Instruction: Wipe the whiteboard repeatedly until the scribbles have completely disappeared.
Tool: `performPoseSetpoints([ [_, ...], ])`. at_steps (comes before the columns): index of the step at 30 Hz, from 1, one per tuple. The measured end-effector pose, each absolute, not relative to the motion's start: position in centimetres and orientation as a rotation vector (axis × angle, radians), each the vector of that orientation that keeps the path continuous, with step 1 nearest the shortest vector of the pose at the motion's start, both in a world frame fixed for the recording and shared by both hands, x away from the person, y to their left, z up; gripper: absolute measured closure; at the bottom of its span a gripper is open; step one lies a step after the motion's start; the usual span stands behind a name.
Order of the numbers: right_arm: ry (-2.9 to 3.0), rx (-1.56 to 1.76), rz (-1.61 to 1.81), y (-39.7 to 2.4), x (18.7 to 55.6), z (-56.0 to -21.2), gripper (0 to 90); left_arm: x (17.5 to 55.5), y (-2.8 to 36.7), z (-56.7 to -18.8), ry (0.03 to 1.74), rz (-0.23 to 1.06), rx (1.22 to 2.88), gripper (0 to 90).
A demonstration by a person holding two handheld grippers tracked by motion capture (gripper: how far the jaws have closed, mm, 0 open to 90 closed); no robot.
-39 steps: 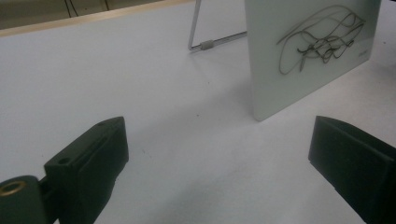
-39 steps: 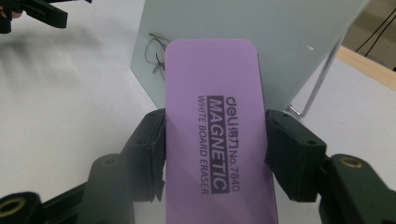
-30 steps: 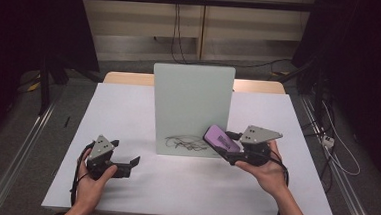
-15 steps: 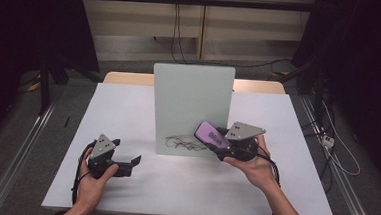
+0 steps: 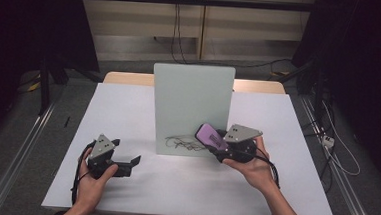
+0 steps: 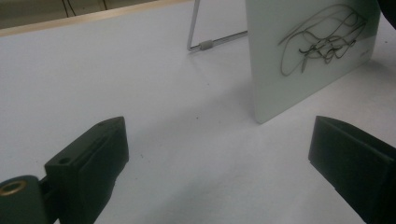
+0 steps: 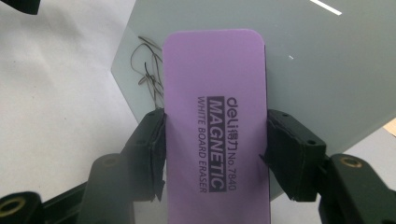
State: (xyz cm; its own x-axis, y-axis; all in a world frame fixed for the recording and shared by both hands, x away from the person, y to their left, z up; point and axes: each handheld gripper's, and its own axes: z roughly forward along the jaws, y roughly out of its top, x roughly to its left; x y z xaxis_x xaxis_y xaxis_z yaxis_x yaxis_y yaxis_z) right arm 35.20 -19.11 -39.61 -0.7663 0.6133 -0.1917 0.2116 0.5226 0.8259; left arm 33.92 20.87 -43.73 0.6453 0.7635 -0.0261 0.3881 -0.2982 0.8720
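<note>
Leftward goes the right gripper (image 5: pixel 215 140) since a second ago, jaws clamped on the purple eraser (image 5: pixel 211 136) by its long sides, now right at the scribble (image 5: pixel 181 143) low on the upright whiteboard (image 5: pixel 192 95). Its own view reads the label, "MAGNETIC WHITE BOARD ERASER", long axis pointing away toward the board. Left gripper (image 5: pixel 134 162) rests on the white table (image 5: pixel 128 108), jaws wide apart, nothing between them.

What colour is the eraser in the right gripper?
Purple, with dark printed lettering on its back; the eraser shows best in the right gripper view.
</note>
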Motion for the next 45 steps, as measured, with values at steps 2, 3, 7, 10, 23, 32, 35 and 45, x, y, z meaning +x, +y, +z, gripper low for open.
performPoseSetpoints([
  [2,2.298,0.676,1.155,-19.2,35.1,-39.7,41.7,33.9,20.9,-43.7,0.907,0.498,1.917,5.0],
  [3,2.298,0.674,1.149,-19.2,35.1,-39.8,41.7,33.9,20.9,-43.7,0.909,0.497,1.913,5.0],
  [7,2.292,0.676,1.146,-19.0,35.0,-40.0,41.7,33.9,21.0,-43.7,0.904,0.498,1.916,5.0],
  [10,2.296,0.674,1.148,-18.7,35.0,-40.3,41.7,33.9,20.9,-43.8,0.907,0.496,1.917,5.0],
  [23,2.325,0.655,1.136,-17.3,35.2,-41.0,41.7,33.8,20.8,-43.7,0.903,0.498,1.919,5.0],
  [32,2.35,0.71,1.22,-17.0,35.7,-41.2,41.8,33.9,20.8,-43.7,0.903,0.497,1.92,5.1],
  [35,2.359,0.705,1.226,-16.7,35.8,-41.3,41.8,33.9,20.7,-43.8,0.902,0.498,1.921,5.1],
  [45,2.388,0.675,1.215,-15.7,36.0,-41.5,41.8,33.9,20.8,-43.8,0.906,0.496,1.919,5.1],
])
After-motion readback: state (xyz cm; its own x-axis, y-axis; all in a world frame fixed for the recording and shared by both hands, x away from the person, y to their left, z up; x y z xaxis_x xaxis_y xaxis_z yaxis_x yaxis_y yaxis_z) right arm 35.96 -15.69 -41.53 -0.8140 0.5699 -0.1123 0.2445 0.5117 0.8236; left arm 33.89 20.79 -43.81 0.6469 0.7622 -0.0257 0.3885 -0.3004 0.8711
